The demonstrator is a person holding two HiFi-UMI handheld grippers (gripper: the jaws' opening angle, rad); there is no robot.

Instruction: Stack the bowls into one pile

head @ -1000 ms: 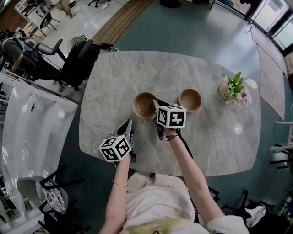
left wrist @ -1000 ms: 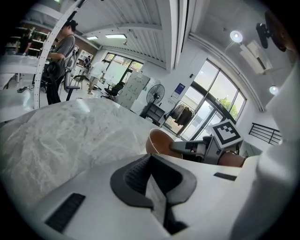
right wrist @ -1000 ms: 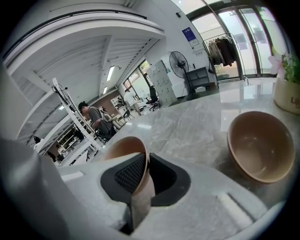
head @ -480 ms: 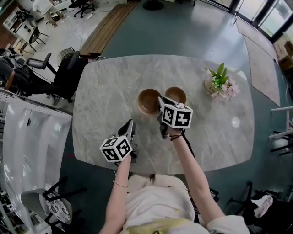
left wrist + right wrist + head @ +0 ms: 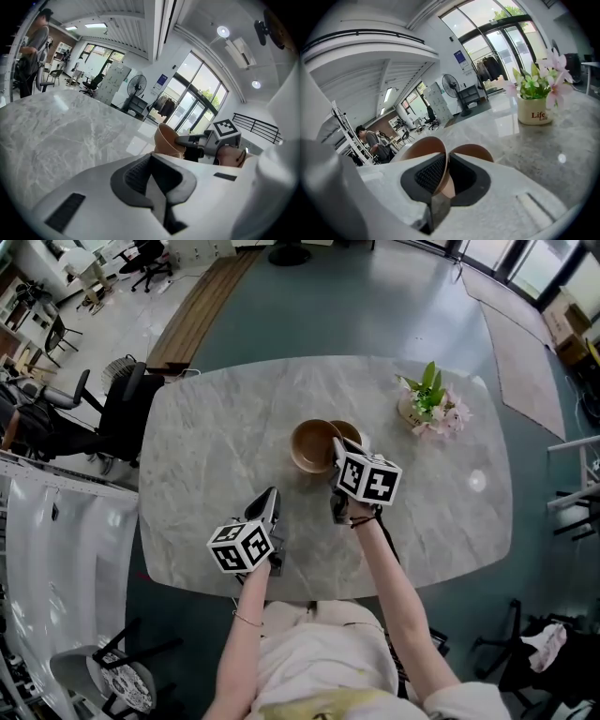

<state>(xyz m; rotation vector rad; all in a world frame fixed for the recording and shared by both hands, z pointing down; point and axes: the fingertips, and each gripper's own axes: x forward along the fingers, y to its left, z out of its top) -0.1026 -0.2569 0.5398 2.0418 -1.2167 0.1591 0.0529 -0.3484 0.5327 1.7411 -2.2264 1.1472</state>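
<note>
Two tan bowls sit close together at the middle of the marble table (image 5: pixel 206 456). The larger bowl (image 5: pixel 311 444) is held by its right rim in my right gripper (image 5: pixel 337 450), and its edge overlaps the smaller bowl (image 5: pixel 351 431) behind it. In the right gripper view the pads of the right gripper (image 5: pixel 444 176) pinch the wall of the held bowl (image 5: pixel 423 147), with the other bowl (image 5: pixel 474 151) just to the right. My left gripper (image 5: pixel 273 495) hovers near the table's front, shut on nothing. The left gripper view shows the left gripper (image 5: pixel 152 173) pointing at the held bowl (image 5: pixel 165 139).
A white pot of pink flowers (image 5: pixel 427 409) stands at the table's back right, also the pot (image 5: pixel 534 110) in the right gripper view. A black office chair (image 5: pixel 122 413) is off the table's left edge. A person (image 5: pixel 33 42) stands far left in the room.
My right gripper has carried the larger bowl to the right until it meets the smaller bowl. The left gripper has drifted right along the table's front.
</note>
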